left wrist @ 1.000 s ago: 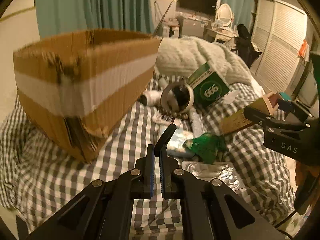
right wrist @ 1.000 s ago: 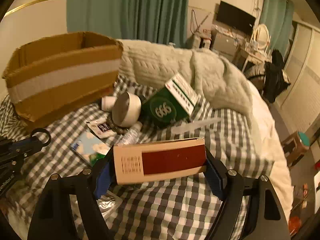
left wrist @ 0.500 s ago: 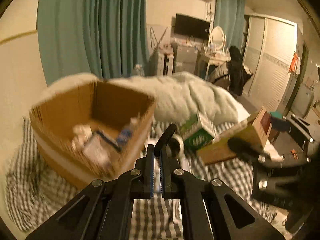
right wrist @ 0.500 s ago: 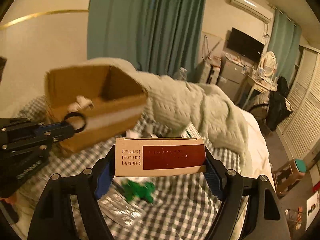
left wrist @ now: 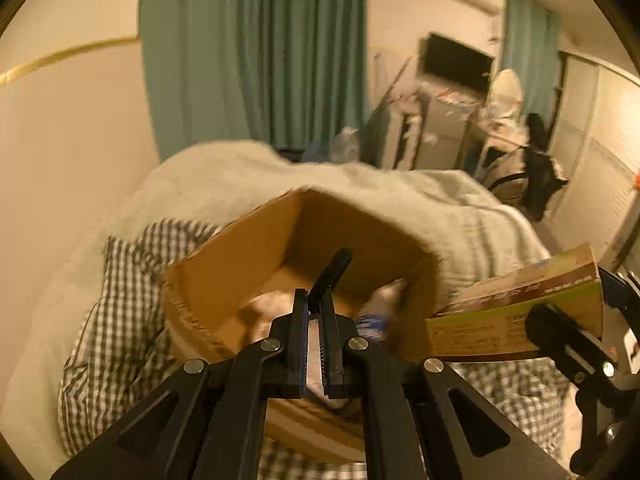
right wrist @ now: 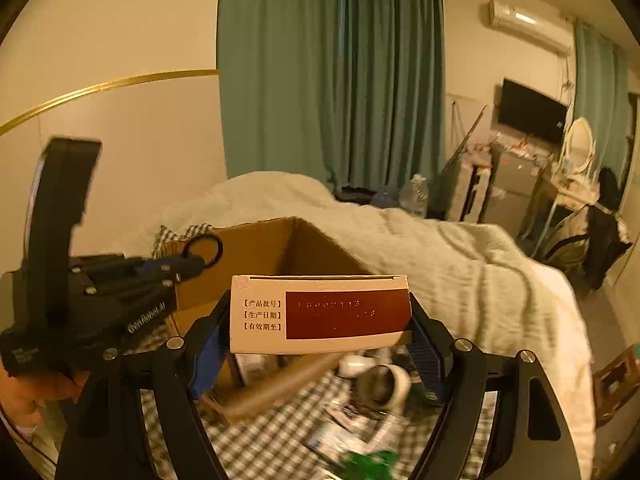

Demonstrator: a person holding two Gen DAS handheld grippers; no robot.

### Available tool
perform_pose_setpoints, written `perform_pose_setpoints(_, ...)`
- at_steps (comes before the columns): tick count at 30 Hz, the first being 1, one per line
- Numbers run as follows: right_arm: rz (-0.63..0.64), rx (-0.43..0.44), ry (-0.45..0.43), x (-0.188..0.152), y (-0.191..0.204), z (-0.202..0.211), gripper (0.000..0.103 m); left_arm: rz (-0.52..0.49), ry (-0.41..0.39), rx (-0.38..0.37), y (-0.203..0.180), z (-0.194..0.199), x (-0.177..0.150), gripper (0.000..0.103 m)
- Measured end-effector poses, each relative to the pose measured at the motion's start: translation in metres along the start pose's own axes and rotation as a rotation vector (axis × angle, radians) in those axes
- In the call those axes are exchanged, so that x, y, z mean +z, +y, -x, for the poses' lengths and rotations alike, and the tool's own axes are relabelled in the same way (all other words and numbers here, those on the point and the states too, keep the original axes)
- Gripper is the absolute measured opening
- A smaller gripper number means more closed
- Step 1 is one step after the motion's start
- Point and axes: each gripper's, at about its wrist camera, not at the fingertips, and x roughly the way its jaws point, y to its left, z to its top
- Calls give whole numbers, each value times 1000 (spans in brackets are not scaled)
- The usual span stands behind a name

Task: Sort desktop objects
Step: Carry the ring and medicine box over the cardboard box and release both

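With the left gripper (left wrist: 314, 334) clamped on a thin black tool (left wrist: 331, 273) and the right gripper (right wrist: 320, 340) clamped on the carton (right wrist: 320, 314), releasing early risks the carton catching the box (right wrist: 276, 252) near rim and falling outside.

So the right gripper (right wrist: 320, 340) has its blue pads pressed on both ends of a cream and dark red medicine box (right wrist: 320, 314), held level with the Chinese print facing the camera. Right behind it at 12 o'clock sits the open cardboard box (right wrist: 276, 252) on the checked bedsheet (right wrist: 272, 440). The left gripper (right wrist: 200, 258) pokes in from 9 o'clock, fingers pinched together at the carton's left rim. A white tape roll (right wrist: 384, 386) lies around 5 o'clock among blurry clutter.
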Motion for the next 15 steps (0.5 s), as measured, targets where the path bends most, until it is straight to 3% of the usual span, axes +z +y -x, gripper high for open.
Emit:
perform_pose_setpoints(6, -92, 94, 93, -10, 2, -58, 79, 7, 58, -15, 18, -27, -9, 7)
perform_pose_setpoints(7, -118, 113, 96, -12, 0, -63, 80, 0, 57, -3, 17, -28, -11, 13)
perform_pose_setpoints(10, -156, 110, 67, -15, -7, -62, 91, 3, 61, 15, 22, -31, -15, 74)
perform_pose_setpoints(11, -159, 100, 52, -15, -9, -58, 91, 12, 45, -2, 22, -29, -17, 80)
perform_pose_setpoints(15, -123, 51, 25, -14, -22, -37, 91, -23, 16, 34, 9, -12, -23, 87)
